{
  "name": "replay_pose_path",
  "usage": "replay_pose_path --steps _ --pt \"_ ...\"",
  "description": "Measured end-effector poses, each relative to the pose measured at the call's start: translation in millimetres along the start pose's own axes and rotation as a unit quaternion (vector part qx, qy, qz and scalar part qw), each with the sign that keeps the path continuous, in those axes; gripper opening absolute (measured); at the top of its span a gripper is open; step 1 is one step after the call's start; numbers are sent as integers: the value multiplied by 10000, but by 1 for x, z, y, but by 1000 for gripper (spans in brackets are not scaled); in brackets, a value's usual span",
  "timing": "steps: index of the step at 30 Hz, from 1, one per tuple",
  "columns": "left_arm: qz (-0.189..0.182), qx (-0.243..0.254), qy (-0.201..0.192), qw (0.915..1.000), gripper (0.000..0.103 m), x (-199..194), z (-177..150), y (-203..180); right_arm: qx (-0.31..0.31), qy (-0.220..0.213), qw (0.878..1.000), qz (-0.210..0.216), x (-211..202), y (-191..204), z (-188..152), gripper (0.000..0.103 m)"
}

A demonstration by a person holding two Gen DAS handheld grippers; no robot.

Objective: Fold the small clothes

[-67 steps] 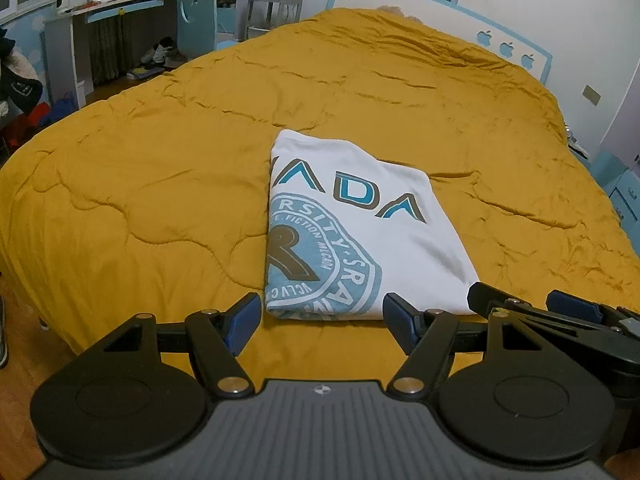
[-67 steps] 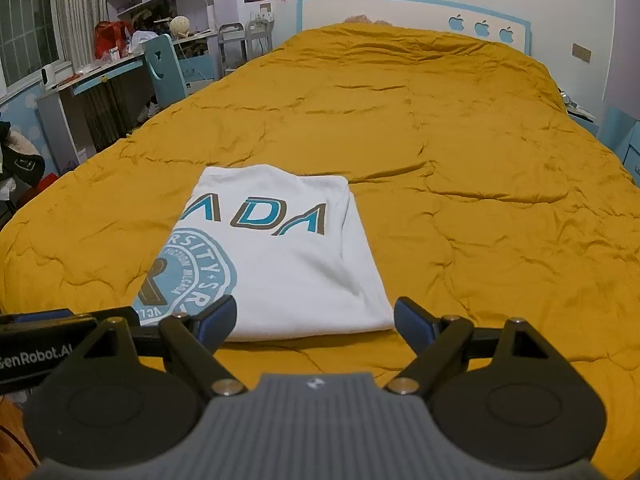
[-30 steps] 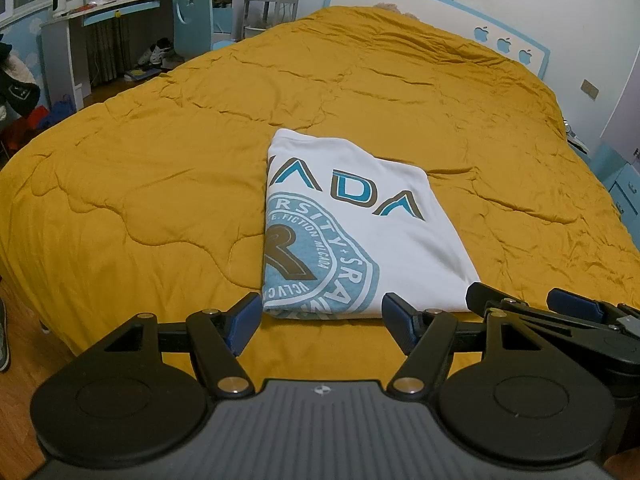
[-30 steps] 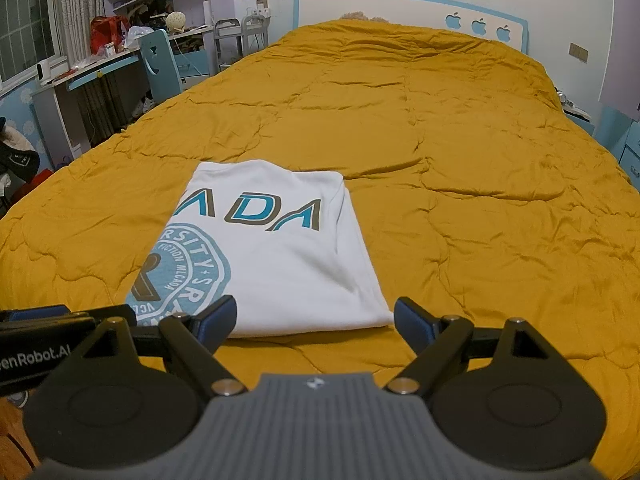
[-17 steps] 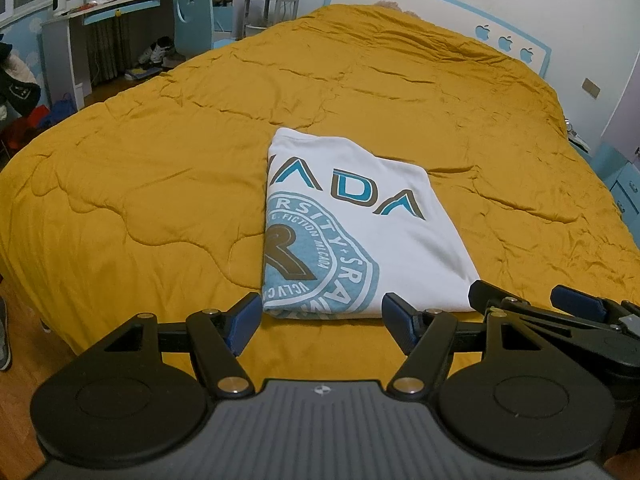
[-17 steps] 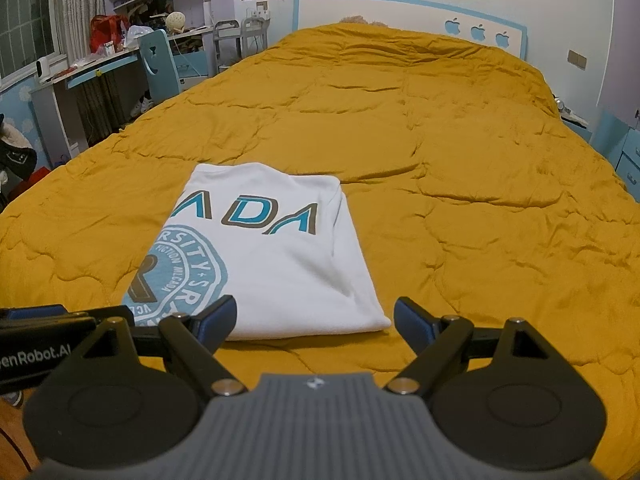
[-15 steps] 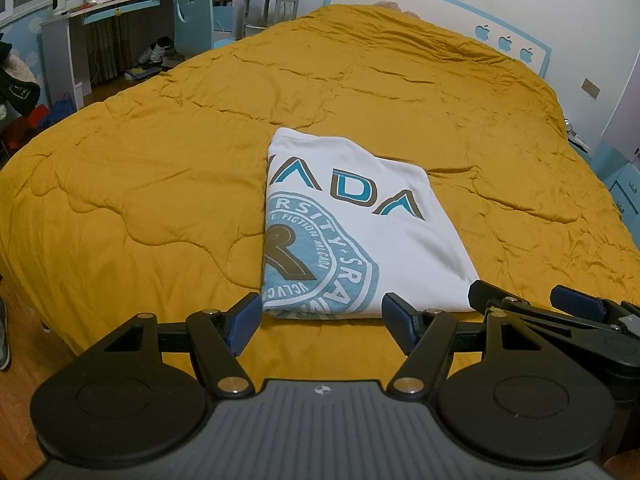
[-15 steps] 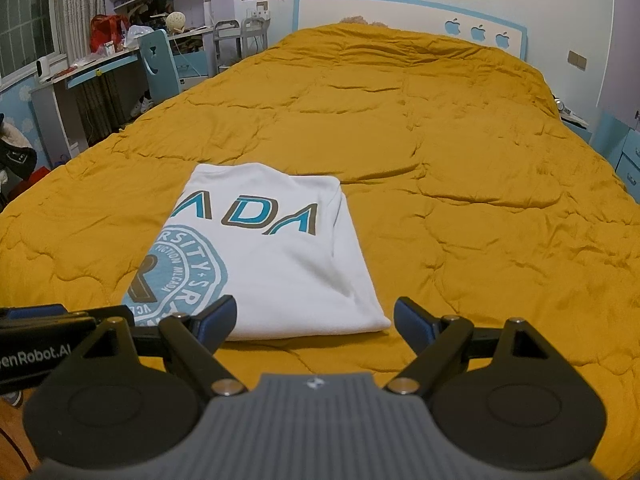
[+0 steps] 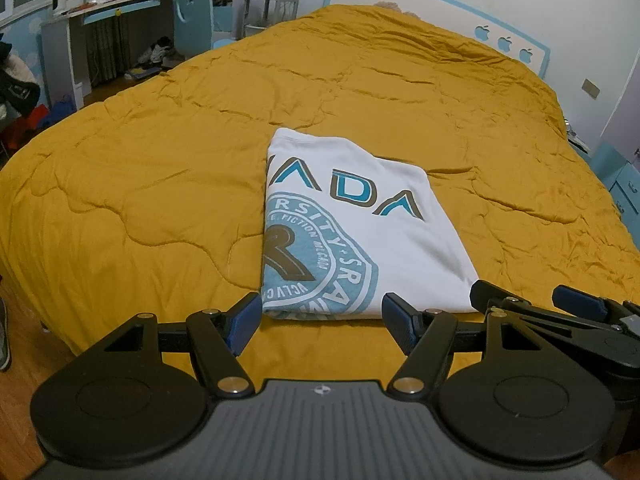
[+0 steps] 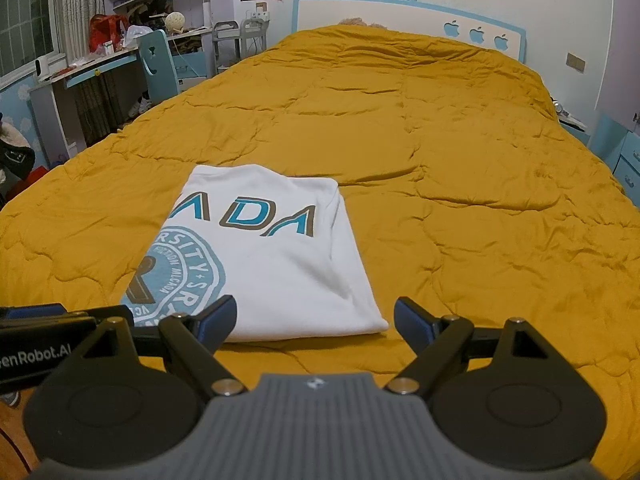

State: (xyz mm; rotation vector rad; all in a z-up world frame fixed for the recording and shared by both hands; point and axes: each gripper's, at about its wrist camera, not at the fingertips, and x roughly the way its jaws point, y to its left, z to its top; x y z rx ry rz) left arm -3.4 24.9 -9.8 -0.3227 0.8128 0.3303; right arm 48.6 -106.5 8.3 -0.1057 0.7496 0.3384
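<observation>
A white T-shirt (image 9: 360, 232) with a blue and brown print lies folded into a neat rectangle on the mustard quilt (image 9: 140, 184); it also shows in the right wrist view (image 10: 272, 264). My left gripper (image 9: 322, 322) is open and empty, hovering just short of the shirt's near edge. My right gripper (image 10: 316, 320) is open and empty, near the shirt's near right corner. The right gripper also shows at the right of the left wrist view (image 9: 528, 300); the left gripper's fingers show at the left edge of the right wrist view (image 10: 60, 312).
The quilt (image 10: 460, 184) covers a wide bed with a white and blue headboard (image 10: 400, 12). A desk (image 9: 92, 28) and blue chair (image 9: 192, 16) stand left of the bed. A blue nightstand (image 10: 624, 152) stands at the right. Wooden floor (image 9: 20, 368) lies below the near edge.
Nothing of note: both grippers stay open and hover at the shirt's near edge with only slight camera drift.
</observation>
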Motion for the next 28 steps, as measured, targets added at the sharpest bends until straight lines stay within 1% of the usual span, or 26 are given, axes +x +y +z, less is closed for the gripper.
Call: replay_pose_path --steps 9,16,25,28 --pt "51 52 -28 10000 79 2 0 -2 -3 9 10000 -72 2 2 0 82" --pt "-117 -117 97 9998 78 6 1 2 20 -3 10000 -64 3 1 0 82" --pt "-245 -94 -104 9996 77 4 -1 0 69 11 10000 -68 4 0 -1 81" --pt "-205 -135 -24 9997 78 5 0 -1 43 13 10000 -72 5 0 -1 81"
